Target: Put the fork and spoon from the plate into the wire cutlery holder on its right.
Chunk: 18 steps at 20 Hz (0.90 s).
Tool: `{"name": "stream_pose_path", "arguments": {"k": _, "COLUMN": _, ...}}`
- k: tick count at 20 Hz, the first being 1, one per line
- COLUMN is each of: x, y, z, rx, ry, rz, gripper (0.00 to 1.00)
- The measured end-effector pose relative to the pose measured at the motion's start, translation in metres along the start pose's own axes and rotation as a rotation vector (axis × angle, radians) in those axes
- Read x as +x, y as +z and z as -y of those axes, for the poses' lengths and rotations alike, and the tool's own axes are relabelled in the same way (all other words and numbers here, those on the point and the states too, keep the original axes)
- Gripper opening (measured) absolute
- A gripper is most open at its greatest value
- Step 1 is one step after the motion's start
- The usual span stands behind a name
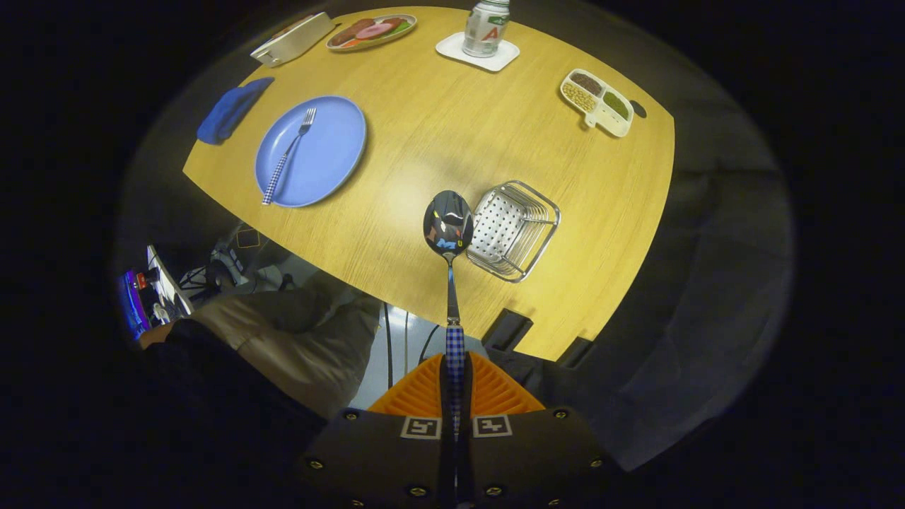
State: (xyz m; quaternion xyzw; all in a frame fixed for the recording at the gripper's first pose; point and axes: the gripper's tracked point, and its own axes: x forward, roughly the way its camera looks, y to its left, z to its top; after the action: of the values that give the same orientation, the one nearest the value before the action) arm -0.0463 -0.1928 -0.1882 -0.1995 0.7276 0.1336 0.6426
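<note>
Spoon point(448, 227) was seen held up above the table, its checked handle clamped between the two fingers and its bowl sticking out well beyond them, right next to the wire cutlery holder point(514, 230) as seen from above. The holder was sat on the wooden table point(438, 127) near its closer edge. Fork point(288, 153), with the same checked handle, was left lying on the blue plate point(311, 151), well off to the left of the holder and far from the gripper.

Further back on the table a folded blue cloth point(233, 109) was placed beside the plate, a pale box point(293, 39) and a plate of food point(371, 31) behind that, a can point(486, 27) stood on a white coaster point(478, 51), and a divided dish of beans point(597, 101) was set over on the right. Below the table edge a person's trousered leg point(297, 339) was visible, plus some cables on the floor point(403, 339). Surroundings were pretty dark.

Gripper point(455, 382) was closed tight on the spoon's handle, both fingers pressed against it with barely any gap, handle running straight down the middle between them.
</note>
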Motion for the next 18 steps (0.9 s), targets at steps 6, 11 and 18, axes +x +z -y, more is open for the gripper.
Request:
{"name": "stream_pose_path", "arguments": {"k": 6, "x": 0.017, "y": 0.006, "z": 0.032, "rx": 0.047, "ry": -0.013, "rz": -0.09, "gripper": 0.02}}
{"name": "stream_pose_path", "arguments": {"k": 11, "x": 0.042, "y": 0.024, "z": 0.04, "rx": 0.069, "ry": 0.004, "rz": -0.18, "gripper": 0.02}}
{"name": "stream_pose_path", "arguments": {"k": 18, "x": 0.066, "y": 0.048, "z": 0.045, "rx": 0.098, "ry": 0.012, "rz": -0.266, "gripper": 0.02}}
